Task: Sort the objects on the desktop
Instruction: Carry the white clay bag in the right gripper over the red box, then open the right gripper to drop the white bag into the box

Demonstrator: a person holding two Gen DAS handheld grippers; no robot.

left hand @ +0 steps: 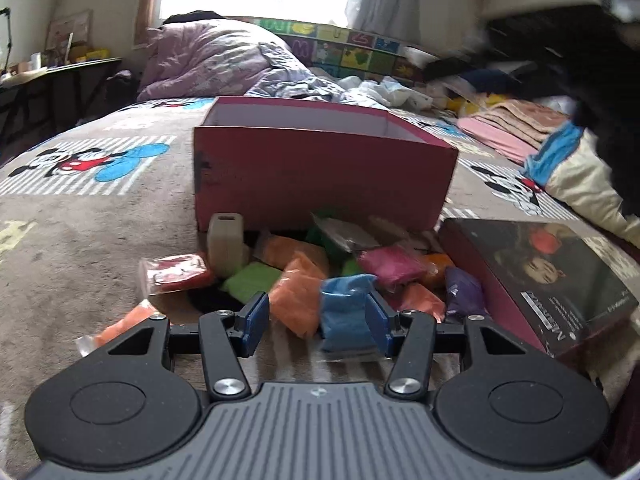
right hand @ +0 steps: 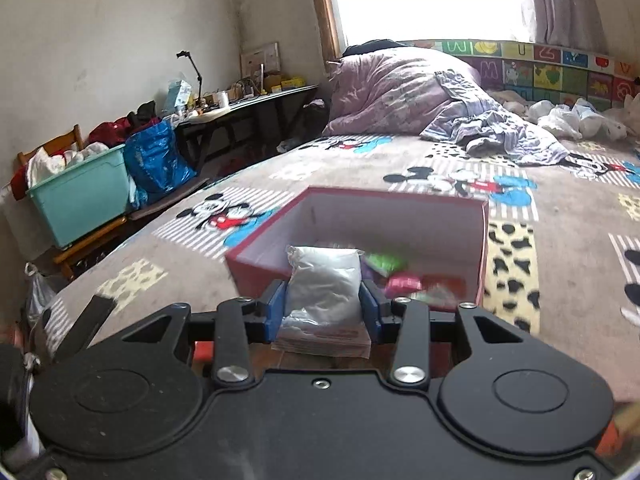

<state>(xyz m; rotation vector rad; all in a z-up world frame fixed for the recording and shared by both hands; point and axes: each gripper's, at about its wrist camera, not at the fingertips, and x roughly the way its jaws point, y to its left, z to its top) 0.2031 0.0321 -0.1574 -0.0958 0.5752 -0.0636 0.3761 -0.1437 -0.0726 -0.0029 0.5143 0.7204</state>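
A red open box stands on the bed, with a pile of coloured clay packets in front of it. My left gripper is open low over the pile, a blue packet against its right finger and an orange packet between the fingers. My right gripper is shut on a white packet, held above the near edge of the red box. Several coloured packets lie inside the box.
A beige case stands by the box's left corner. A dark box lid lies at the right of the pile. Crumpled bedding, clothes and plastic bags lie further back. A teal bin and desk stand left of the bed.
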